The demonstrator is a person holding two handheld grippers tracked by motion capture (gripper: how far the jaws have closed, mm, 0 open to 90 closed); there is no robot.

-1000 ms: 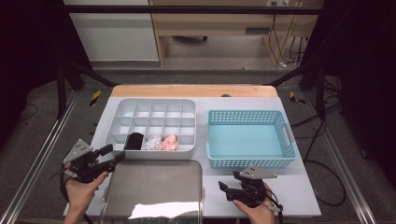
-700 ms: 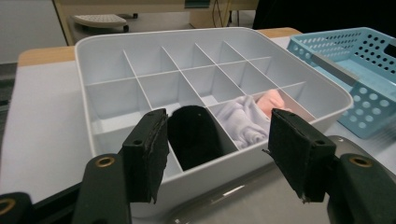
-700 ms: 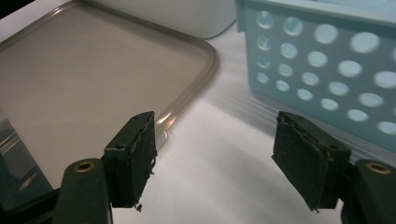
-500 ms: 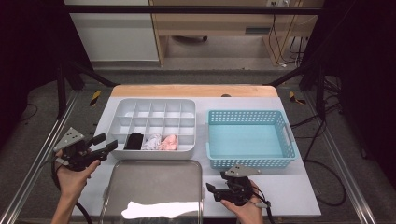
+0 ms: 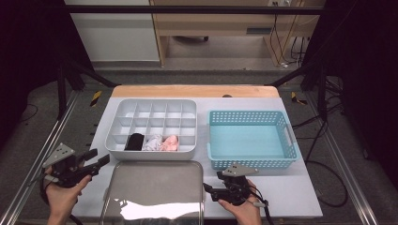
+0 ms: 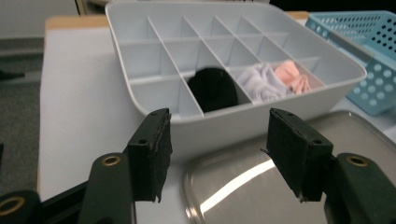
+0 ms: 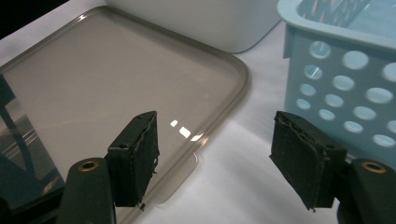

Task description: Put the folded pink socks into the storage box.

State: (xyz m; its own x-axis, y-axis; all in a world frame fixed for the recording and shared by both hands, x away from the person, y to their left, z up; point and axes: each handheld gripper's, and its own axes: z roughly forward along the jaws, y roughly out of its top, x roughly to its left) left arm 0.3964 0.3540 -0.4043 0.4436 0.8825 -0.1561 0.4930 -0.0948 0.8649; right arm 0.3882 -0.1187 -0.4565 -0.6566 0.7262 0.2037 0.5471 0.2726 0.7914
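Both grippers shifted: left gripper [image 5: 101, 161] outward past desk's left edge, right gripper [image 5: 210, 191] toward tray [image 5: 155, 187] | jaws spread, narrowing slightly, empty | tray at near edge | advice: grip opposite rims evenly.

We're in a lab-style recording bay: the white table [image 5: 300, 197] stands inside a dark metal frame [image 5: 70, 75] with black drapes either side. Beyond the table, a bare wooden bench [image 5: 211, 23] against the wall, cables [image 5: 286, 42] dangling beside it, and yellow-black hazard tape [image 5: 95, 97] on the grey floor.
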